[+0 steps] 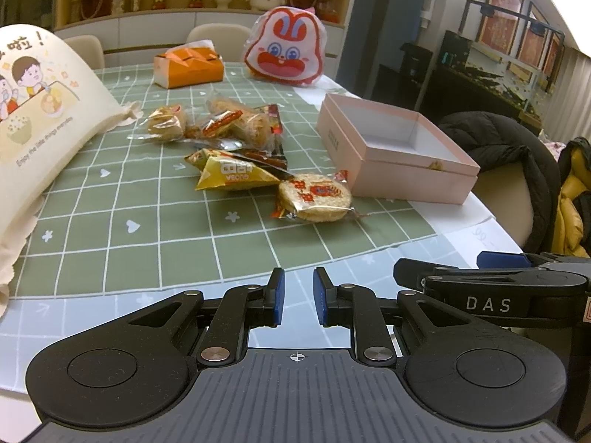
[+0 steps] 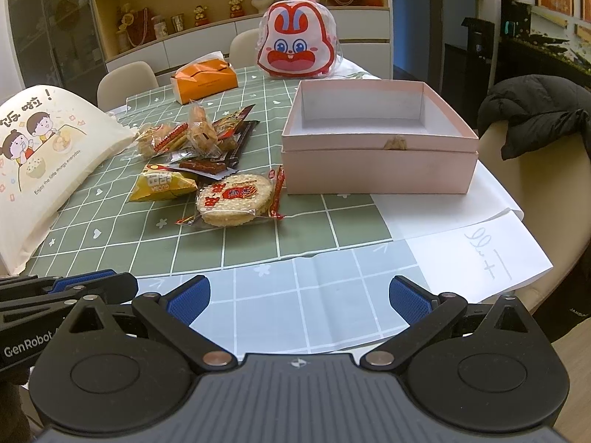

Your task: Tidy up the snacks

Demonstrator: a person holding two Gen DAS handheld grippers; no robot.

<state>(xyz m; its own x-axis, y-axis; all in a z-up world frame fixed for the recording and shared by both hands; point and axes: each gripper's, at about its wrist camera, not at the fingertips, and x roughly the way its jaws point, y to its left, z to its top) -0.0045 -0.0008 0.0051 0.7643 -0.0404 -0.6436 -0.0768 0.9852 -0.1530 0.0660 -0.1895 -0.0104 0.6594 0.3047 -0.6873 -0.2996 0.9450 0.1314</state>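
Wrapped snacks lie ahead of both grippers, the round rice cracker [image 2: 236,199] nearest, just left of the empty pink box [image 2: 376,140]. The left gripper [image 1: 298,297] is nearly closed on nothing; the right gripper [image 2: 299,301] gapes. The cracker looks light and brittle in slippery film, best taken by its crimped edge.

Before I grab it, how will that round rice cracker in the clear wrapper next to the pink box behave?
The round rice cracker looks puffed and thin, so probably light and brittle; a hard squeeze may crack it. Its glossy clear wrapper will likely be slippery, and the loose crimped ends floppy. Lying flat on the tablecloth, it should slide rather than roll.
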